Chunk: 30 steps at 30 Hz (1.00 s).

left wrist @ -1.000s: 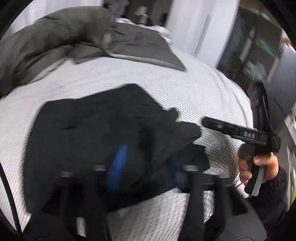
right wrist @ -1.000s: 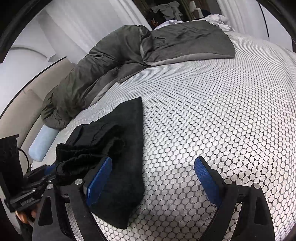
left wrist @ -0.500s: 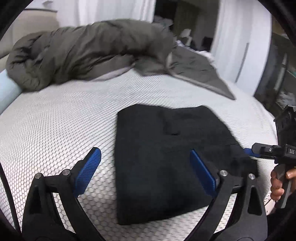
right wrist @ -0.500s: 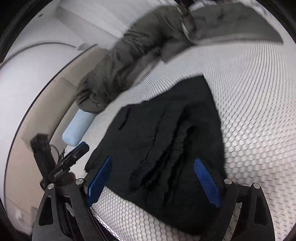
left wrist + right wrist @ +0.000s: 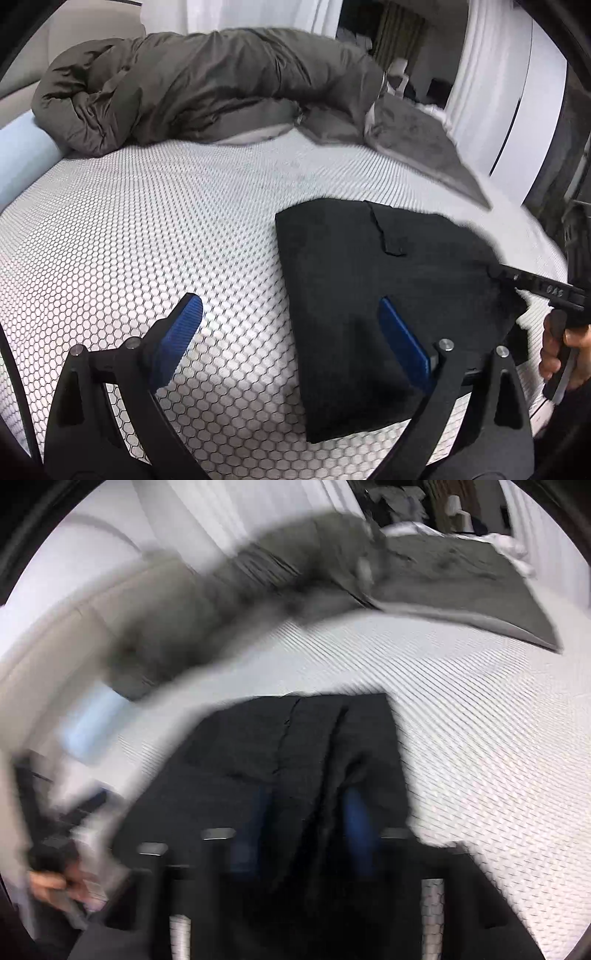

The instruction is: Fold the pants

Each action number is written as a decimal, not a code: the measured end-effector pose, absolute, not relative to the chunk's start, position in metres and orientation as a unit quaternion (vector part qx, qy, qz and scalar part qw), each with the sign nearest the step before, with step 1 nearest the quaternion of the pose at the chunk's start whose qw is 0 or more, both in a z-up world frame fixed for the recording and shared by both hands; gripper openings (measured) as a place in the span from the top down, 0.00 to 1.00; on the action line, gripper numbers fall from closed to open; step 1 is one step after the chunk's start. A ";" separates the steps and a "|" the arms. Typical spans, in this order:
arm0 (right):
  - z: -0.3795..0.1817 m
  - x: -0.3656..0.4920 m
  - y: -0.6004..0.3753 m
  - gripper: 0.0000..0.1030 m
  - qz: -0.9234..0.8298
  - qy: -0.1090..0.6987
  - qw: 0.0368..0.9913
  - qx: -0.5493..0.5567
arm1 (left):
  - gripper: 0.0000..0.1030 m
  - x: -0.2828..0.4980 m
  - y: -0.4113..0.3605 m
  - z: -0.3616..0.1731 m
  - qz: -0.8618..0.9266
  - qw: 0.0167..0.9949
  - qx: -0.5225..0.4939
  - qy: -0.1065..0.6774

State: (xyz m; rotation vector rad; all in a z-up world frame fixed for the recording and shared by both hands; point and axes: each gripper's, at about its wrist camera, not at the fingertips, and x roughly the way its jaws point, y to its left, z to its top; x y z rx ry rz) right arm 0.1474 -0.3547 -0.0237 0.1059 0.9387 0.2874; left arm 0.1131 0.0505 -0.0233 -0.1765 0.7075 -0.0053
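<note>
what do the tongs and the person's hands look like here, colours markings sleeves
Both are black-framed tongs with flat blue pads and silver pivot bolts. The left tongs show these sharply; the right tongs are blurred. Seen from the left wrist, the right unit is a black bar with small pale lettering above a black-and-grey trigger handle. The right hand emerges from a dark sleeve.

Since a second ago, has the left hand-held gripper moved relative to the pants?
Yes. The left hand-held gripper has shifted left off the pants, toward the blue pillow, now straddling their left edge.

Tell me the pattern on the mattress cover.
White with a black honeycomb mesh of hexagons on the mattress cover, clearest in the left wrist view.
</note>
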 end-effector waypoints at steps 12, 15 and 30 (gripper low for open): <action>-0.025 0.103 -0.402 0.35 0.288 0.453 0.818 0.208 | 0.07 0.115 0.026 -0.047 0.004 0.918 0.026 0.396; -0.032 0.108 -0.390 0.35 0.299 0.467 0.804 0.215 | 0.07 0.117 0.026 -0.047 0.007 0.918 0.019 0.397; -0.023 0.097 -0.367 0.88 0.237 0.468 0.846 0.100 | 0.07 0.109 0.016 -0.040 0.012 0.920 0.020 0.392</action>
